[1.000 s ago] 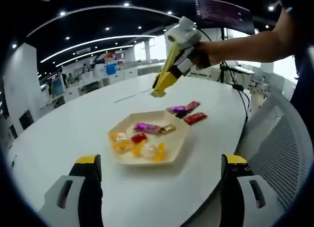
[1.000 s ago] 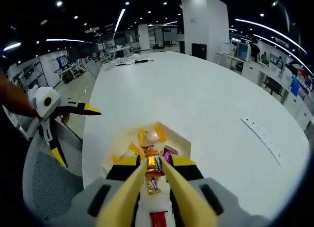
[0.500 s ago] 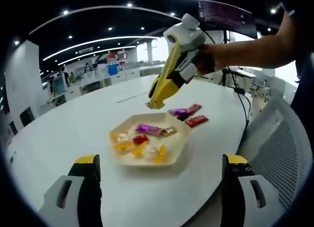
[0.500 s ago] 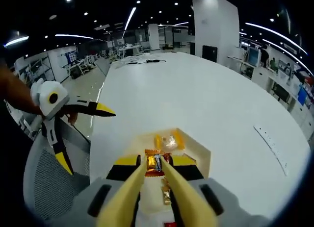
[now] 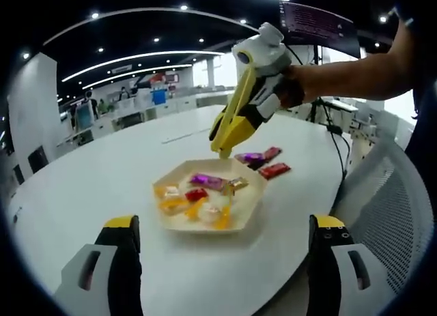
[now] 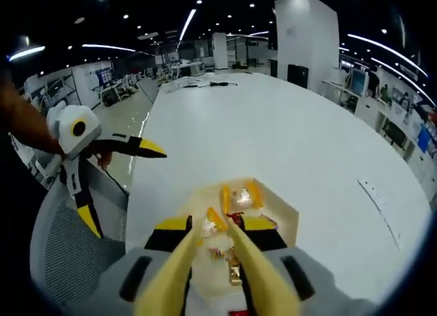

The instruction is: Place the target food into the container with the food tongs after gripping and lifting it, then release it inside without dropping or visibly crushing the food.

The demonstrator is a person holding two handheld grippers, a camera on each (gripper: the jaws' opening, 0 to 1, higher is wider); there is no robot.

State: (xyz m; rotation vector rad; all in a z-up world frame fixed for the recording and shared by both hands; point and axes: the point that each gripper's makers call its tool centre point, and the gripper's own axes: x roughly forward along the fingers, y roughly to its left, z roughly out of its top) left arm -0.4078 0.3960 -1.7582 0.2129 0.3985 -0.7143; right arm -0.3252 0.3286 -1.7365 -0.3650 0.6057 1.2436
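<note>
Large white oval table point(image 6: 287, 145), grey mesh chair point(image 5: 392, 207) beside it, desks beyond (open office), dark ceiling with strip lights point(image 5: 130, 60) above

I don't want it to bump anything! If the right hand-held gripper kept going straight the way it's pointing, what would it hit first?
Probably the wrapped candies in the tray. The right hand-held gripper points down at them, tips just above, though depth is hard to judge.
</note>
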